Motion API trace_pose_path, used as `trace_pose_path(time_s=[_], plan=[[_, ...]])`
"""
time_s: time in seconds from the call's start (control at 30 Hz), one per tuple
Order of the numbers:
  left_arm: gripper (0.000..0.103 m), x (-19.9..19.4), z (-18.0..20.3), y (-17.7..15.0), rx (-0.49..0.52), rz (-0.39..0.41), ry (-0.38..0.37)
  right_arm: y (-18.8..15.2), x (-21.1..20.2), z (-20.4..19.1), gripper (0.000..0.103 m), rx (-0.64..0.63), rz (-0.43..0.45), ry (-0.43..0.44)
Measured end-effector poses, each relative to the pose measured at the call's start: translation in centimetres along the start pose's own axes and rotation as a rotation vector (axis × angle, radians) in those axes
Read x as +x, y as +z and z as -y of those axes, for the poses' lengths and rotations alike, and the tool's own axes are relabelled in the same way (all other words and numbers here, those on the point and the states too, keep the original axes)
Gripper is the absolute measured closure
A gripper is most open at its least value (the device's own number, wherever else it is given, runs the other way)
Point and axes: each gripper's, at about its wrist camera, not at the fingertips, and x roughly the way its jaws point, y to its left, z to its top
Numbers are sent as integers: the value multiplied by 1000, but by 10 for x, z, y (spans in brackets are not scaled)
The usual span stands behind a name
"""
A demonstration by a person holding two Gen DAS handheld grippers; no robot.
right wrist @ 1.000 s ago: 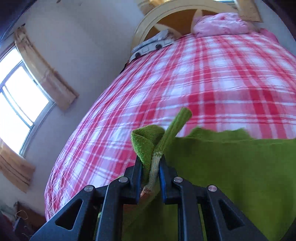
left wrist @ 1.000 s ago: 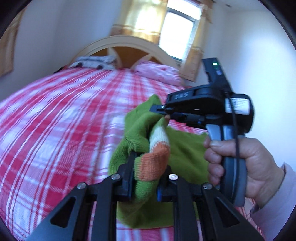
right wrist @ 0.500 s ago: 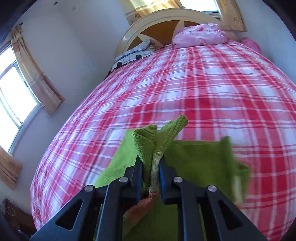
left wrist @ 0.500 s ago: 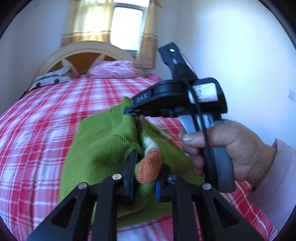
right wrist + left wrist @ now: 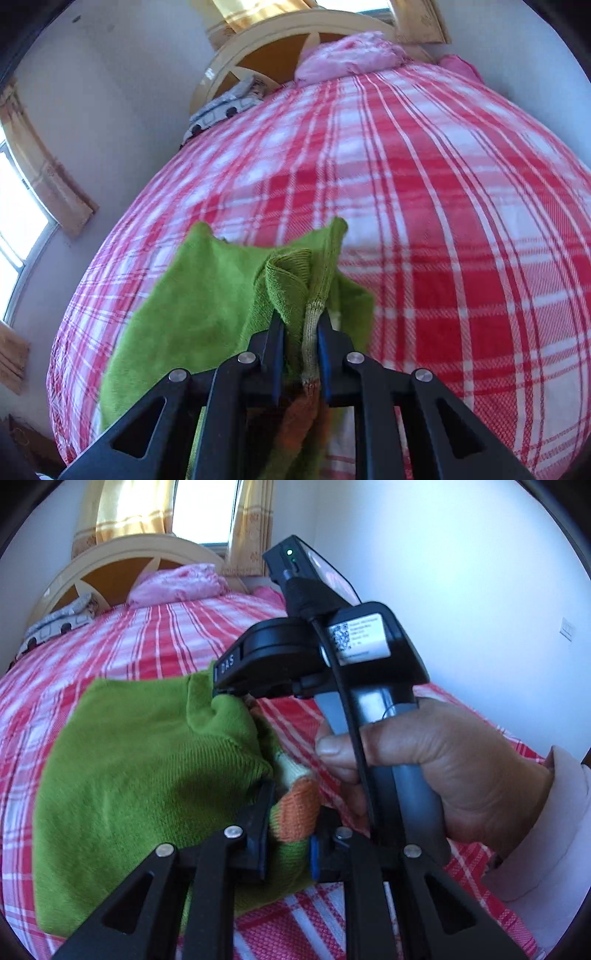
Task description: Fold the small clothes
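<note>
Both grippers have carried the green knit garment [image 5: 147,760] lower over the red plaid bedspread [image 5: 443,221], where it now spreads flatter. Left gripper [image 5: 286,827] clamps its orange-and-white cuff; right gripper [image 5: 301,332] pinches a bunched green edge.

Your left gripper [image 5: 286,812] points down at a slant, its jaws closed tight on a bunched fold of the green sweater [image 5: 147,760], with an orange and white cuff squeezed between the fingers [image 5: 258,812]. Your right gripper [image 5: 299,332] tilts down too, jaws pinched on a doubled knit edge. Your right hand [image 5: 424,768] wraps its handle, thumb across the front, with a pale sleeve [image 5: 546,834] at the wrist.
</note>
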Motion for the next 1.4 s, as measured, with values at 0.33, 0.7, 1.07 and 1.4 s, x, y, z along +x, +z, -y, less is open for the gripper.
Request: trace_pose_path(time_s=[0.33,0.7,1.07,1.4], plan=[[86,-2,9,-6,-2,-7,11,-10,13,16,87,53,22,32],[86,15,2,-6,-37,-50,-7,-17,13,16,87,47,68,35],[86,23,3,-7,-39,-66,-2,-22,13,16,87,49,102,35],[82,6,1,-6,1,-90,5,-20,14,19,86,58,103,41]])
